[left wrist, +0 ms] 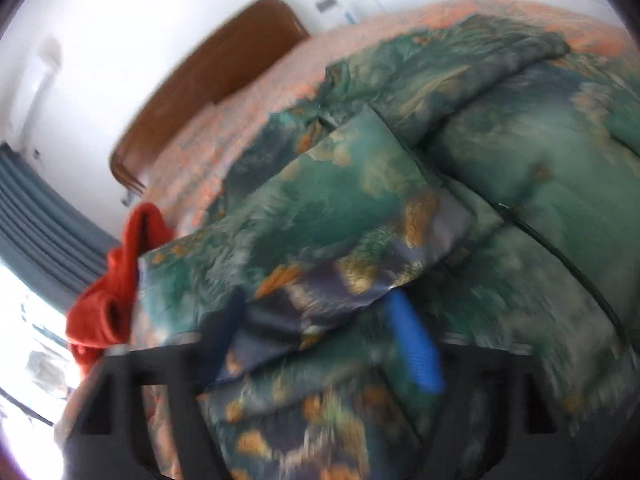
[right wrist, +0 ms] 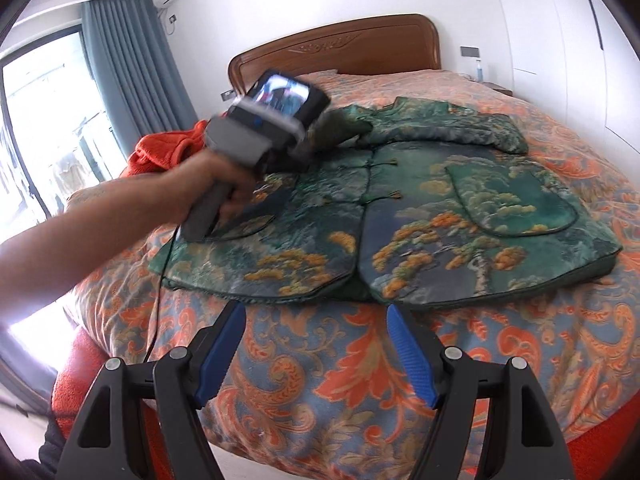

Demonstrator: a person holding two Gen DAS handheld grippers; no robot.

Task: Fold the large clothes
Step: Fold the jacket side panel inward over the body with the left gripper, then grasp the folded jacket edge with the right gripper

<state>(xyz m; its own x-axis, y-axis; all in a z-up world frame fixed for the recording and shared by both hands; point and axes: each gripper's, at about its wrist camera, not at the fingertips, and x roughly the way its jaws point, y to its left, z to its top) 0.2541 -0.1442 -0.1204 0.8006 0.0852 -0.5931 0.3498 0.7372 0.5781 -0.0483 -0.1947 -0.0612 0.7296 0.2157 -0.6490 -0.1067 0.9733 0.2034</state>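
Note:
A green padded jacket (right wrist: 460, 208) with a tree print lies front-up on the bed, its far sleeve folded across the top. In the left wrist view, my left gripper (left wrist: 320, 344) is shut on the jacket's near sleeve (left wrist: 328, 248), with cloth bunched between the blue pads (left wrist: 412, 344); the view is blurred. In the right wrist view the left gripper's body (right wrist: 264, 128) is over the jacket's left shoulder. My right gripper (right wrist: 316, 344) is open and empty, just short of the jacket's hem.
An orange-patterned bedspread (right wrist: 320, 380) covers the bed. A red garment (right wrist: 160, 148) lies at the bed's left edge. A wooden headboard (right wrist: 340, 44) is at the back, curtains and a window are on the left, and white cupboards are on the right.

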